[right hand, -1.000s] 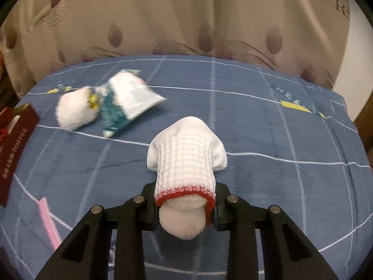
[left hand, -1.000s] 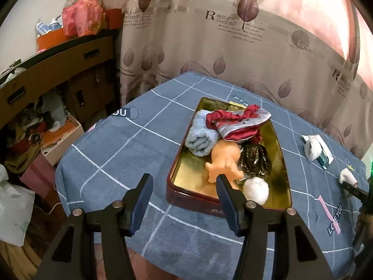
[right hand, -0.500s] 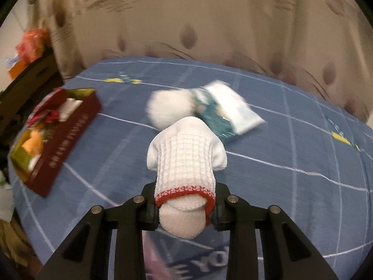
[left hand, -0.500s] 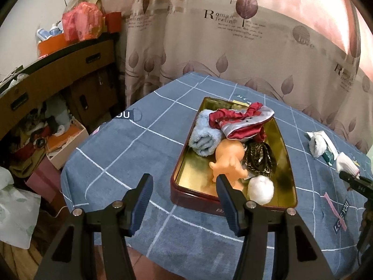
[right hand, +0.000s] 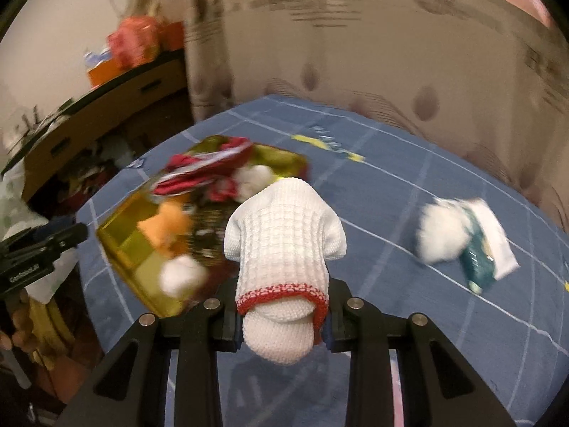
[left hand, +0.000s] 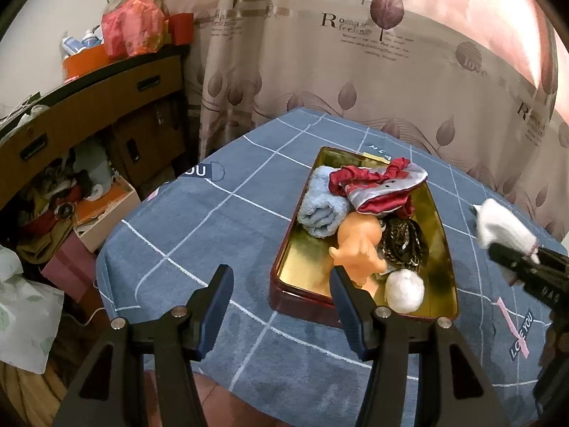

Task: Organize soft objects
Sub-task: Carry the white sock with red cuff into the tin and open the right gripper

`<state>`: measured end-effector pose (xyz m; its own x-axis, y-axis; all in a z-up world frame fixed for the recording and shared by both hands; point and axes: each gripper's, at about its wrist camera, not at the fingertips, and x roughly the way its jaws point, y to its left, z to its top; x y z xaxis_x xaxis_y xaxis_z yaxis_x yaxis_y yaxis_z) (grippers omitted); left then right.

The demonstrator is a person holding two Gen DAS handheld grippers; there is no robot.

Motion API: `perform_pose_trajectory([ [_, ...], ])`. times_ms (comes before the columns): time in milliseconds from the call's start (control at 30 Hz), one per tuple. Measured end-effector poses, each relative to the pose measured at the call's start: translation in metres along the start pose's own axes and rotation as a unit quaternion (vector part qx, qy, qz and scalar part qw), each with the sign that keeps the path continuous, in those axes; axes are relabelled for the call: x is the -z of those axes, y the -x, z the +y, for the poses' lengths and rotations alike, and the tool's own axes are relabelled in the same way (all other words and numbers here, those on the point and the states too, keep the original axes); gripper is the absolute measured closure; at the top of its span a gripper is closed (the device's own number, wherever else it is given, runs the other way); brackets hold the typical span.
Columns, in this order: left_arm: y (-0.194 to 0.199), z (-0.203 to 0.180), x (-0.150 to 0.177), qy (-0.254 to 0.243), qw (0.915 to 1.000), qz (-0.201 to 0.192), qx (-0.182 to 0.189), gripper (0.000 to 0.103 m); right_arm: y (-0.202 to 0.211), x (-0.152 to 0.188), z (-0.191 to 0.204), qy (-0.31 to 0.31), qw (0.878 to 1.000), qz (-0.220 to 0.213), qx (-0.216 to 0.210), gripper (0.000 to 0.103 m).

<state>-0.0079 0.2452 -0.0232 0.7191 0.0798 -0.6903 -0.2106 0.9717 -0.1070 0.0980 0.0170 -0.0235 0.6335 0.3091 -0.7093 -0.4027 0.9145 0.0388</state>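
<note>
The desk [left hand: 213, 220], under a blue cloth with a white grid, fills both views. On it a long tin tray [left hand: 446, 267] with a gold inside and dark red walls sits at about 1 o'clock from the left gripper [left hand: 281, 306], whose jaws stand wide apart over the cloth with nothing between them. The tray holds a rolled pale-blue towel [left hand: 322, 210], a red and grey cloth [left hand: 377, 188], an orange doll [left hand: 359, 245], a dark patterned piece [left hand: 403, 242] and a white pompom [left hand: 405, 291]. The right gripper [right hand: 282, 323] is clamped on a white knitted sock [right hand: 284, 242] (waffle-ribbed, red trim at the cuff), lifted clear of the cloth, with the tray at about 10 o'clock from it. At 3 o'clock of the sock, well apart, a white fluffy ball [right hand: 439, 236] touches a teal and white packet [right hand: 487, 245].
</note>
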Motion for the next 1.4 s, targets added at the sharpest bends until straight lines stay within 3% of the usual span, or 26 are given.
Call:
perform_pose_trajectory([
  [367,0.000,0.005,-0.002,0.008,1.0000,-0.002,-0.002,0.045,-0.034,-0.015,0.067,0.050,0.998,0.015,-0.032,0.074],
  [733,0.000,0.000,0.001,-0.009,0.9999,-0.007,-0.012,0.045,-0.072,-0.019,0.077,0.045,0.998,0.038,-0.027,0.071],
  [900,-0.001,-0.003,0.002,-0.011,0.9999,-0.005,-0.010,0.045,-0.076,-0.015,0.078,0.048,0.998,0.039,-0.022,0.061],
  [1033,-0.002,-0.004,0.003,-0.013,0.9998,-0.003,-0.011,0.045,-0.065,-0.013,0.075,0.045,0.998,0.016,-0.027,0.036],
  [1100,-0.002,-0.004,0.003,-0.014,0.9998,-0.003,-0.011,0.045,-0.056,-0.013,0.075,0.046,0.999,0.000,-0.025,0.029],
  [1400,-0.002,-0.005,0.004,-0.016,0.9998,-0.003,-0.012,0.045,-0.026,-0.014,0.067,0.035,0.998,-0.027,-0.043,0.026],
])
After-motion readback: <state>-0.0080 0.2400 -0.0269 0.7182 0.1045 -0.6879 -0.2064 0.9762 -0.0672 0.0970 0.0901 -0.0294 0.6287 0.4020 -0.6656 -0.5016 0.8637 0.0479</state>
